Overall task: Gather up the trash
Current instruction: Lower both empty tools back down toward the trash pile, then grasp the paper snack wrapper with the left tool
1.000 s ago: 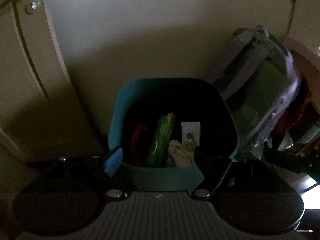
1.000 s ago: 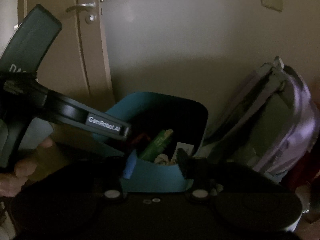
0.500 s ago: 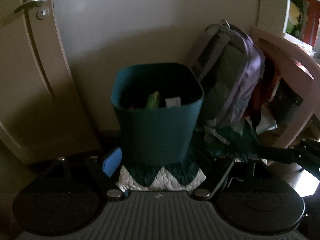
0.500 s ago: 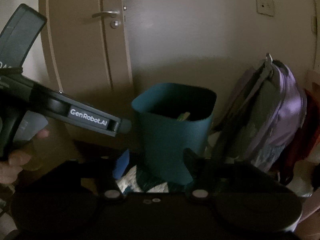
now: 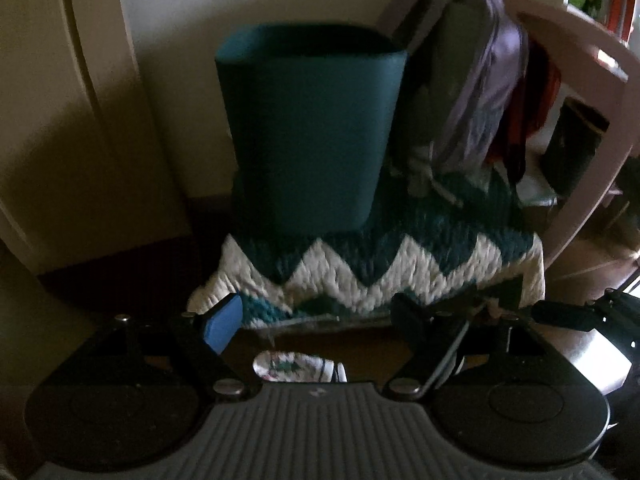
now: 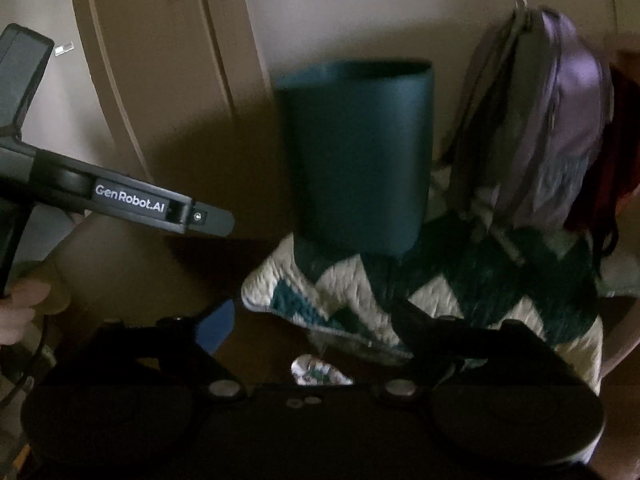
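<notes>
A teal bin stands on a teal-and-white zigzag rug; its inside is hidden from here. A small white patterned scrap lies on the dark floor just before the rug's edge, low between the fingers in both wrist views. My left gripper is open and holds nothing; in the right wrist view it reaches in from the left. My right gripper has its jaws opening, with nothing between them. A blue pad shows on each gripper's left finger.
A purple-grey backpack leans against the wall right of the bin. A beige door stands to the left. A pale pink curved frame and a dark cylinder are at the far right. A hand grips the left tool.
Both grippers have drawn back and sunk from above the bin. Its contents have dropped out of sight; the rug and the floor scrap have come into view. The right jaws stand wider.
</notes>
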